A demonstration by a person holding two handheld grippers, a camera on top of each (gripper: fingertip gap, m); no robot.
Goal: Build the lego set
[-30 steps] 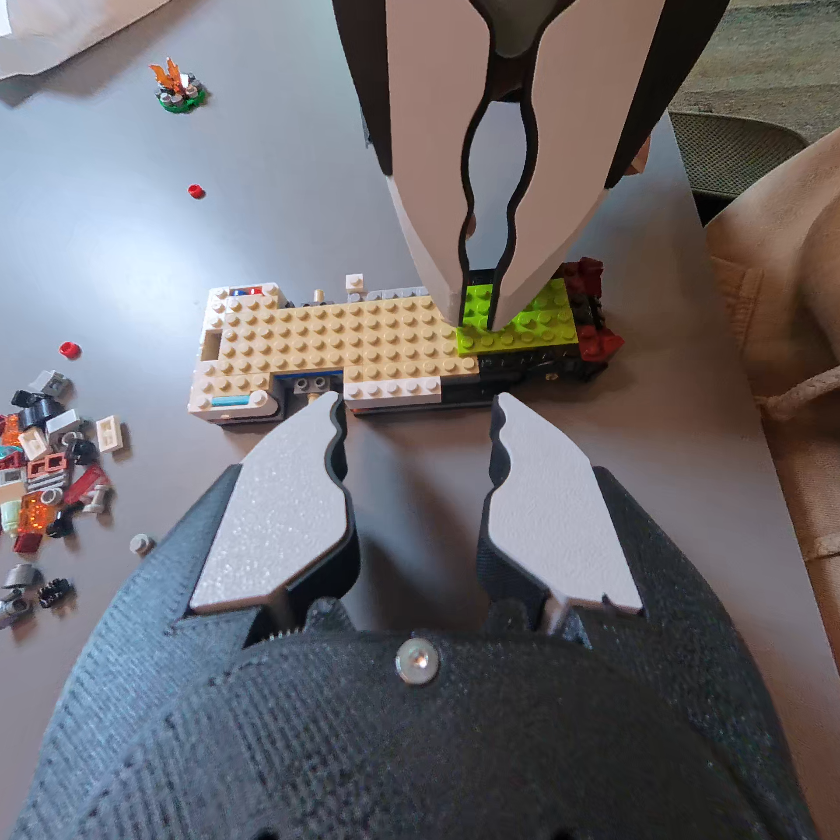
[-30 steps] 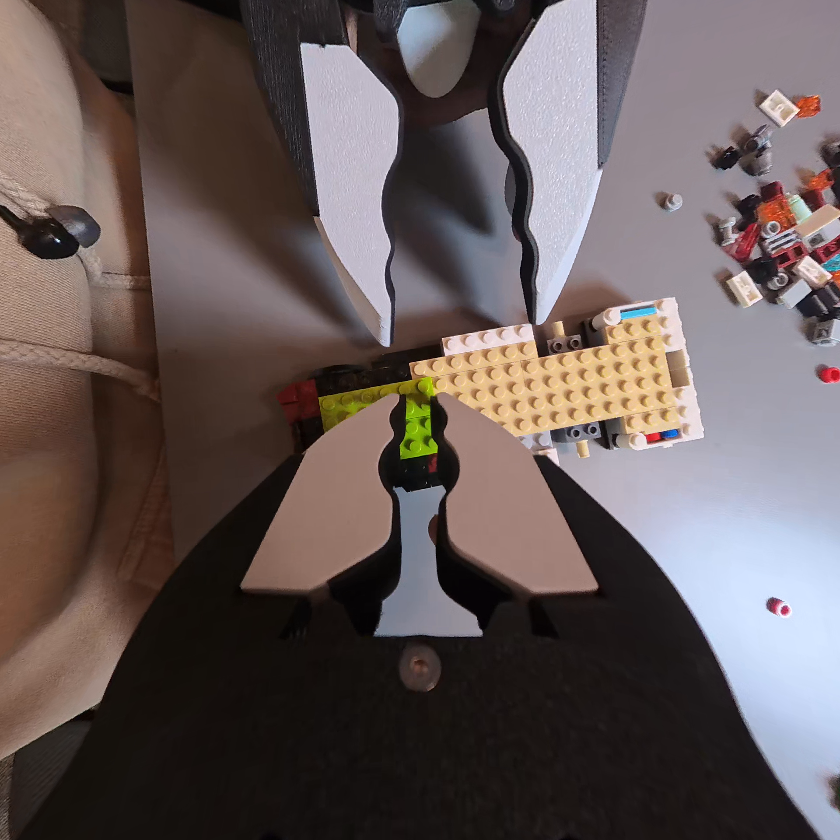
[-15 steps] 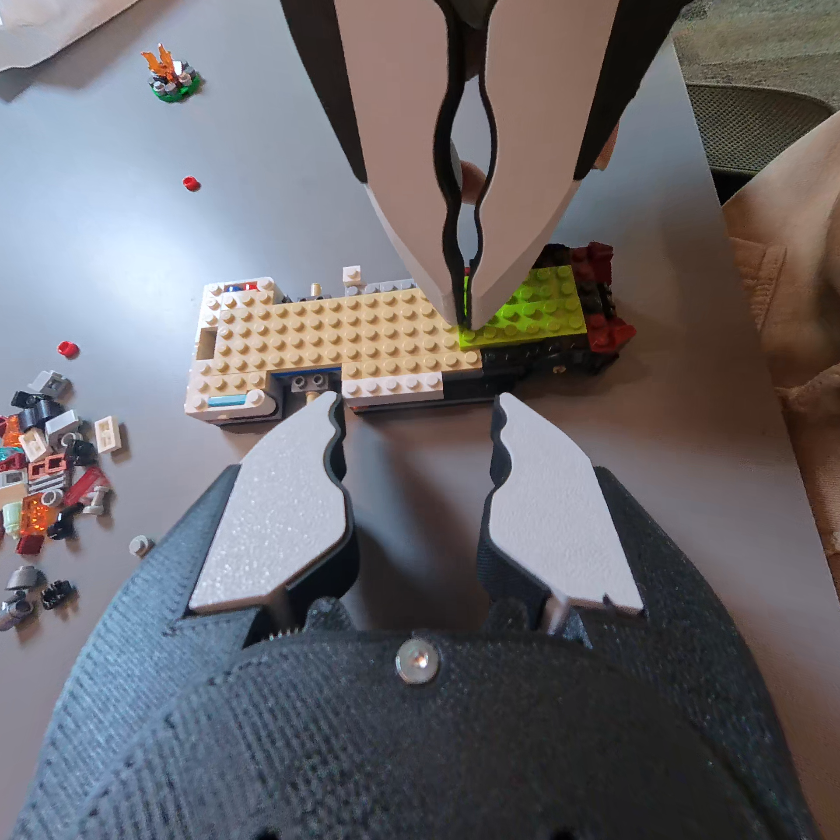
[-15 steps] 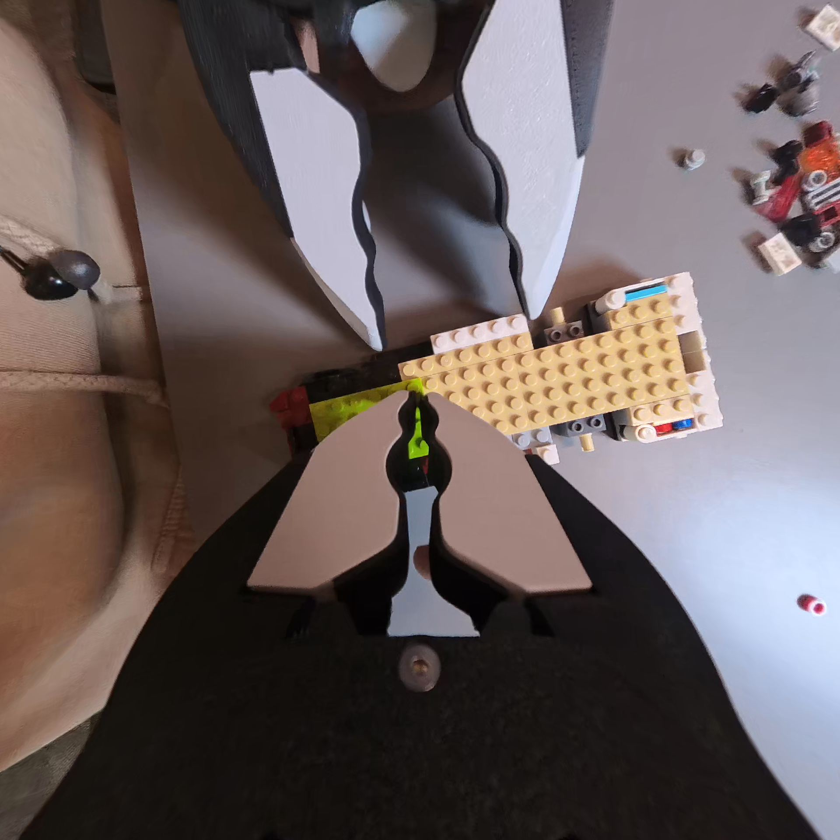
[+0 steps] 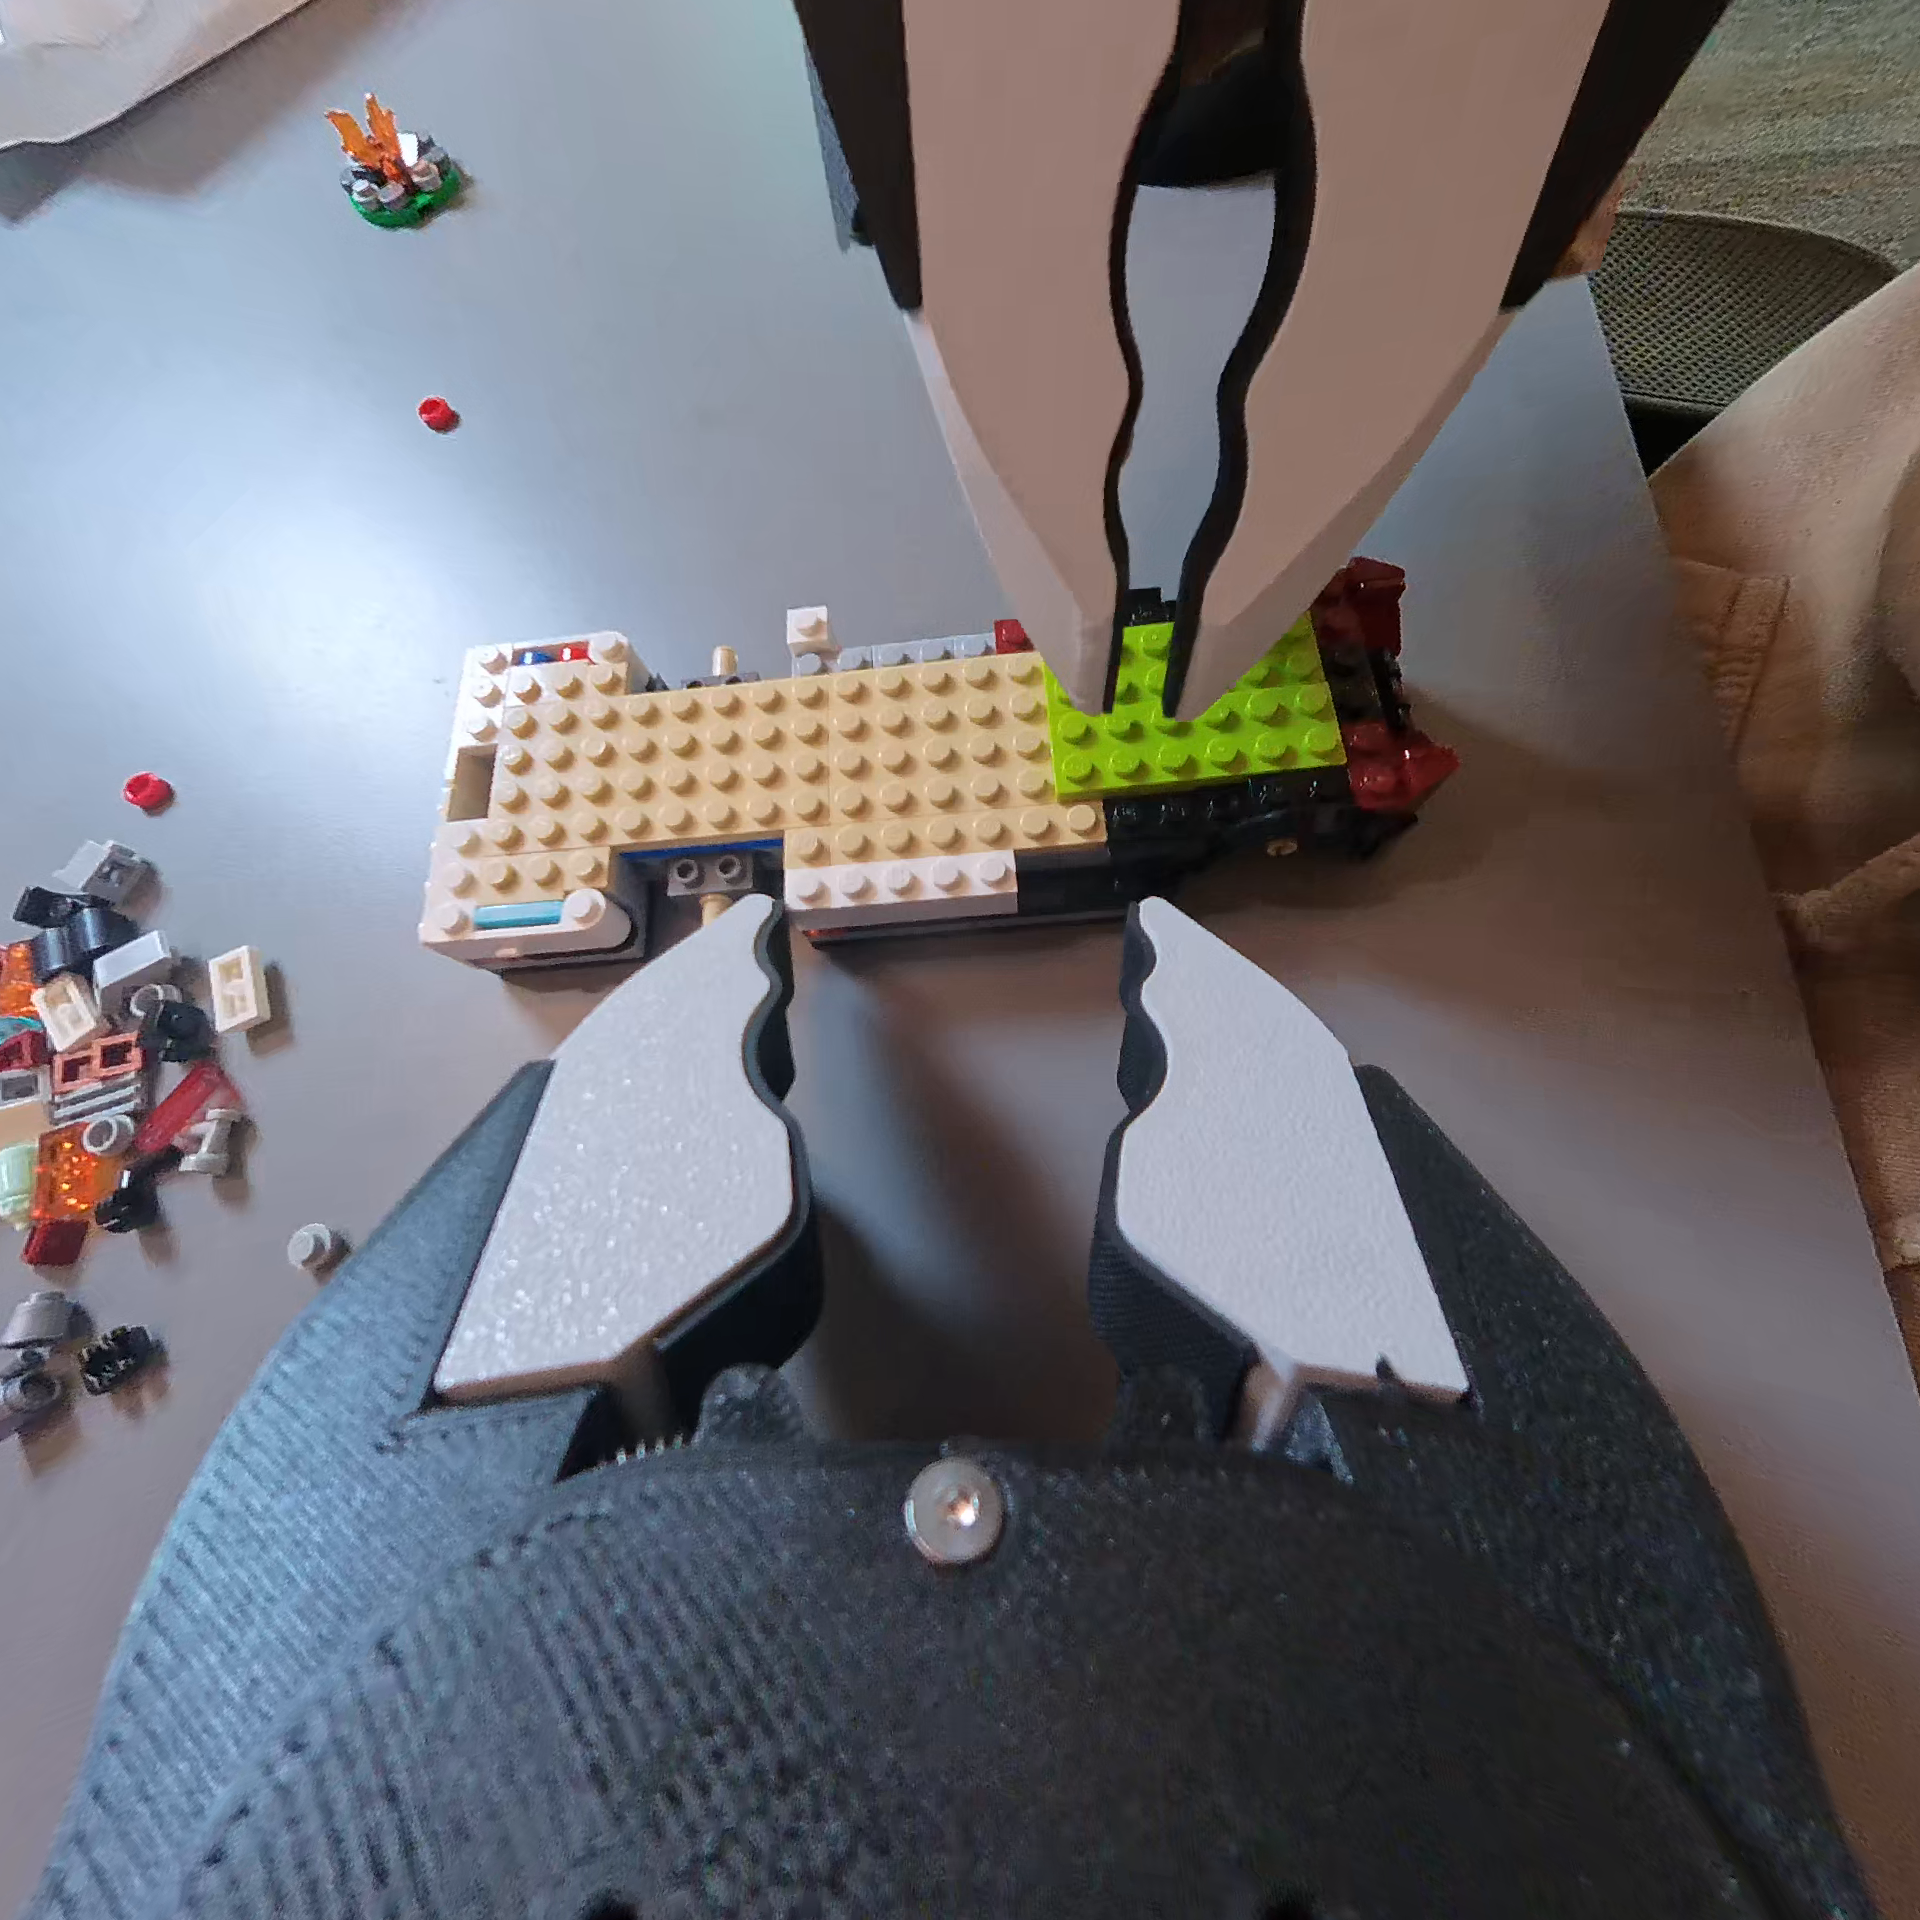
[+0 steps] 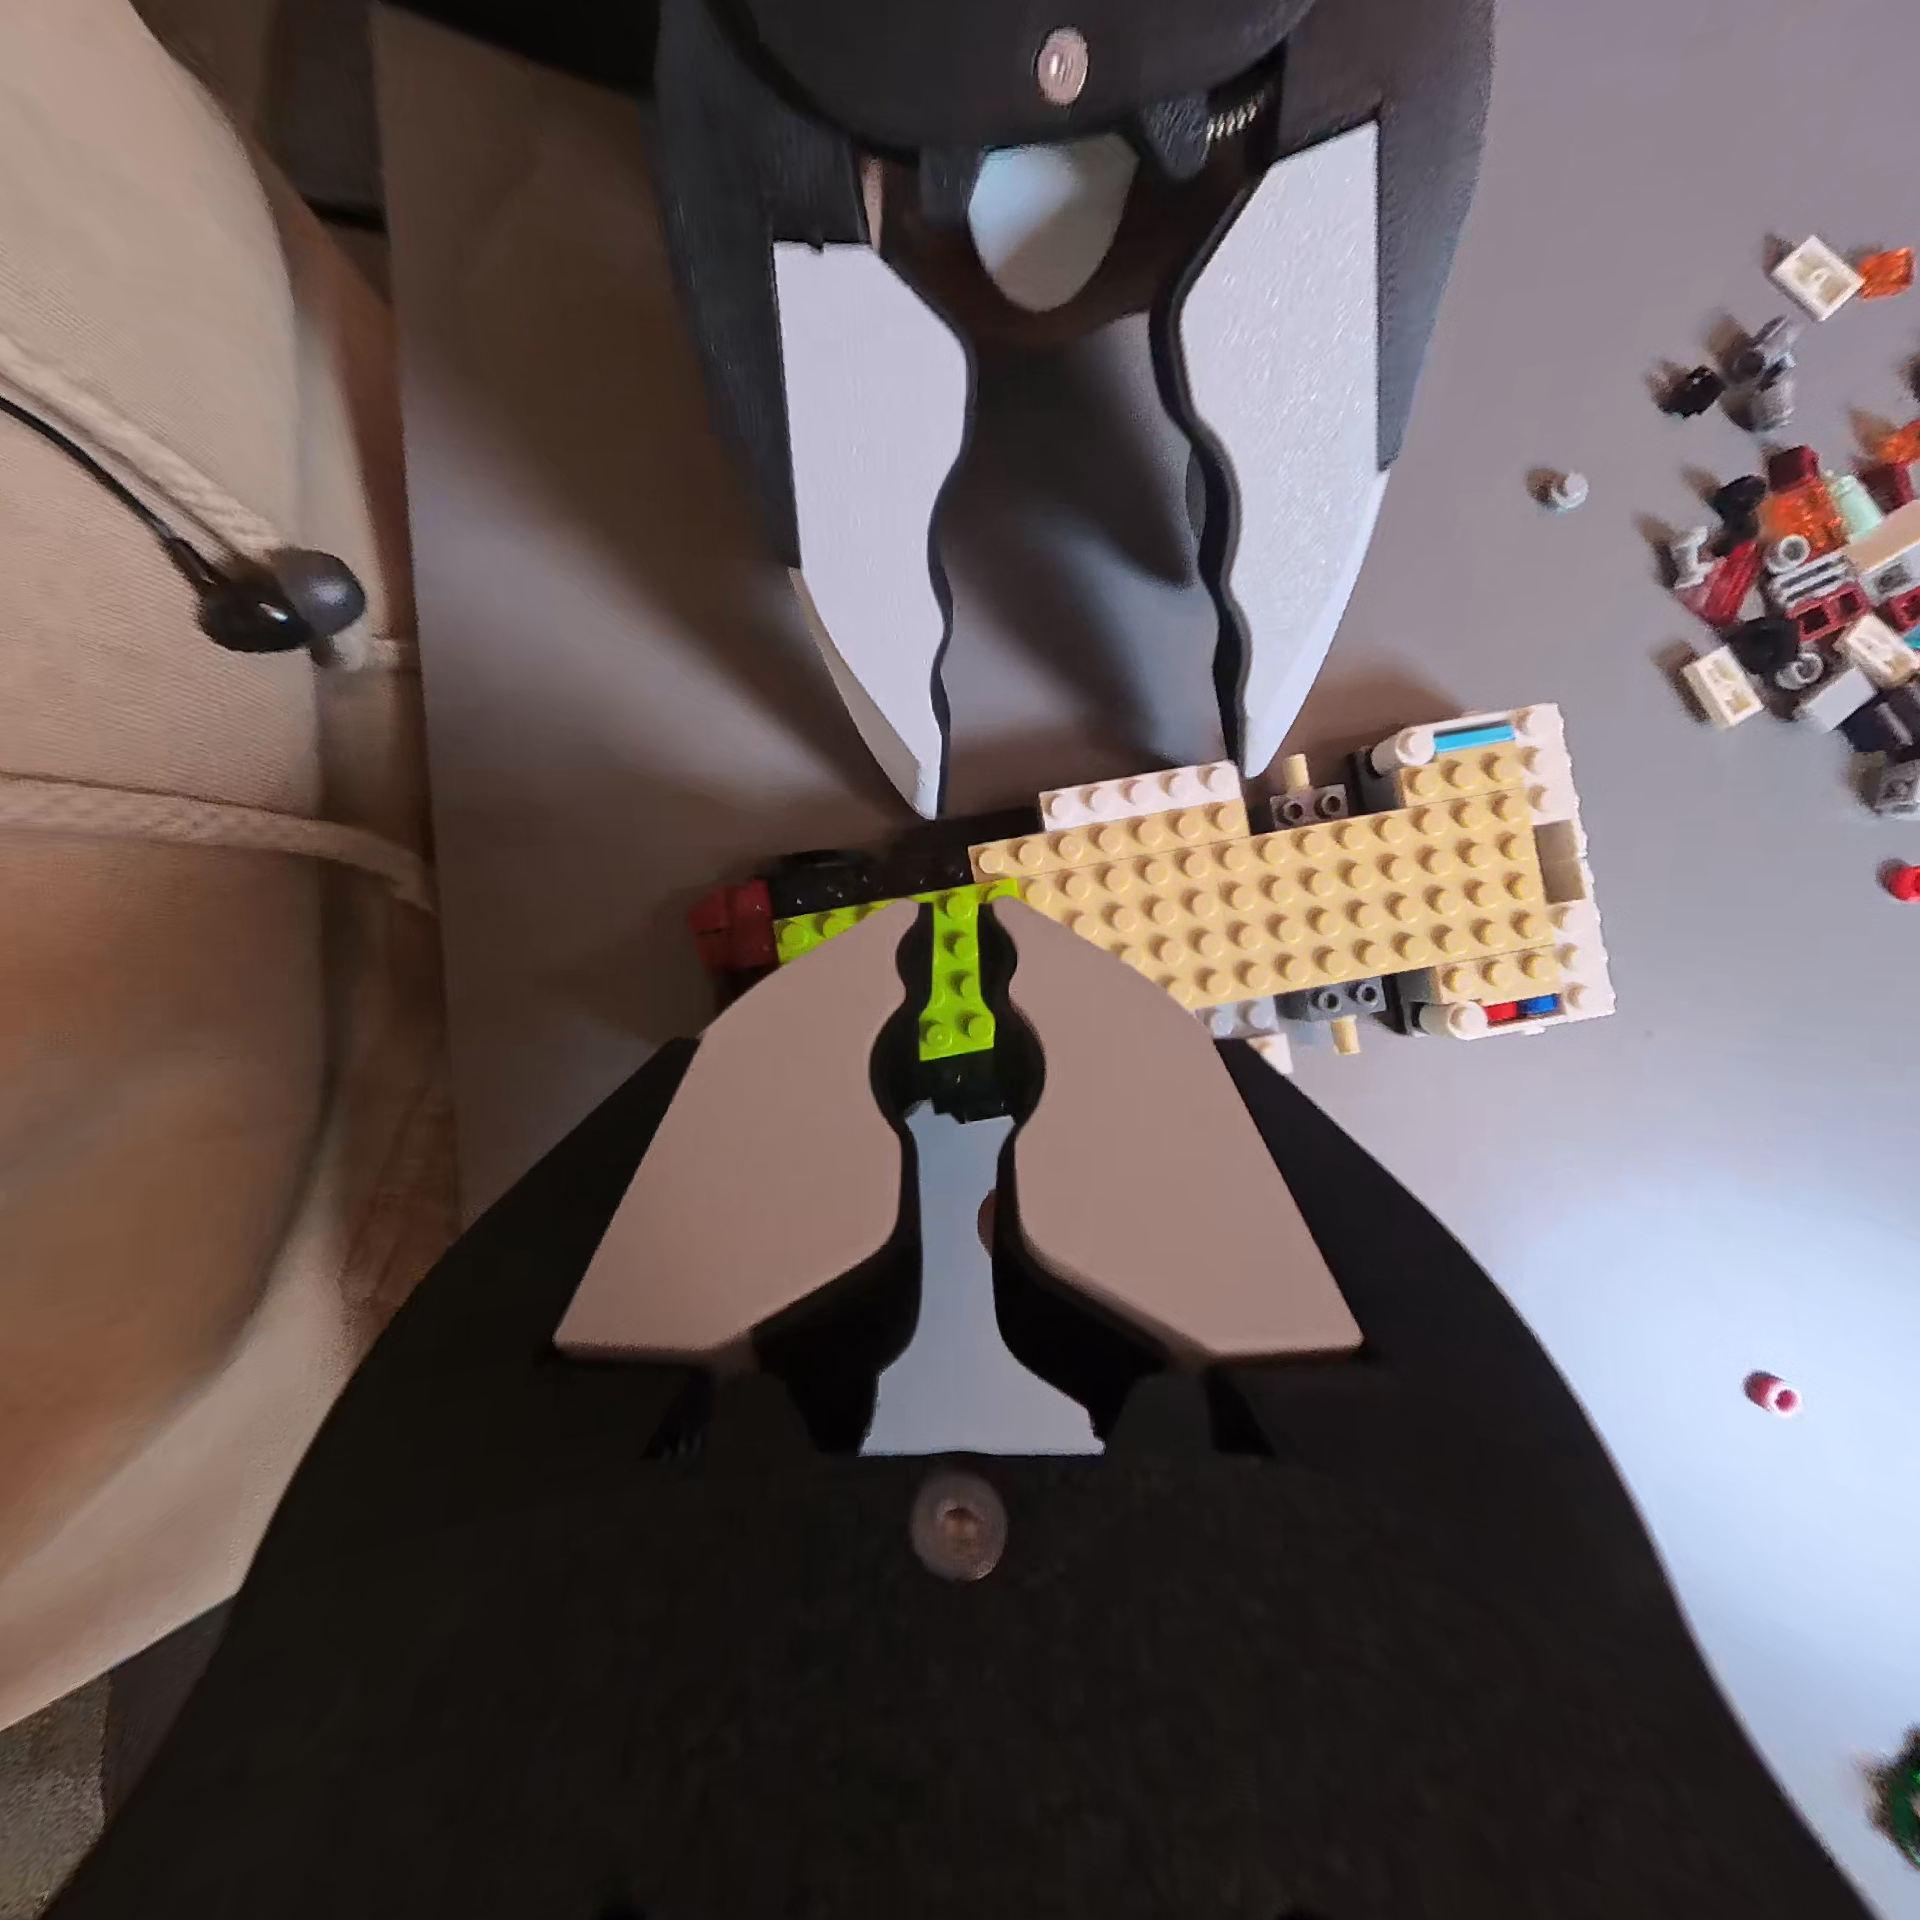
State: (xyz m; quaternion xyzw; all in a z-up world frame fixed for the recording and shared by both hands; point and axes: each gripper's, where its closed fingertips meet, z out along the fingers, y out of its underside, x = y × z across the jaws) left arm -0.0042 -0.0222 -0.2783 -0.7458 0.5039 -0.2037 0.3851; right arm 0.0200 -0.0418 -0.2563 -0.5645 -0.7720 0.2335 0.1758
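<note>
Left of the left gripper (image 5: 951, 920): a heap of loose small bricks (image 5: 99, 1091) on the grey table (image 5: 675, 364). Jaws spread wide, nothing between them, tips just short of the near edge of the brick model (image 5: 790, 769). Further right, over the model's lime-green plate (image 5: 1195, 743): the right gripper (image 6: 956, 909), fingers a narrow slit apart, tips down on the green studs, gripping nothing. Right of that, dark red bricks (image 5: 1382, 748) at the model's end.

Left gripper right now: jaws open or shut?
Open. The left gripper has its two fingers spread wide with bare table between them, tips just short of the brick model's near edge, gripping nothing.
</note>
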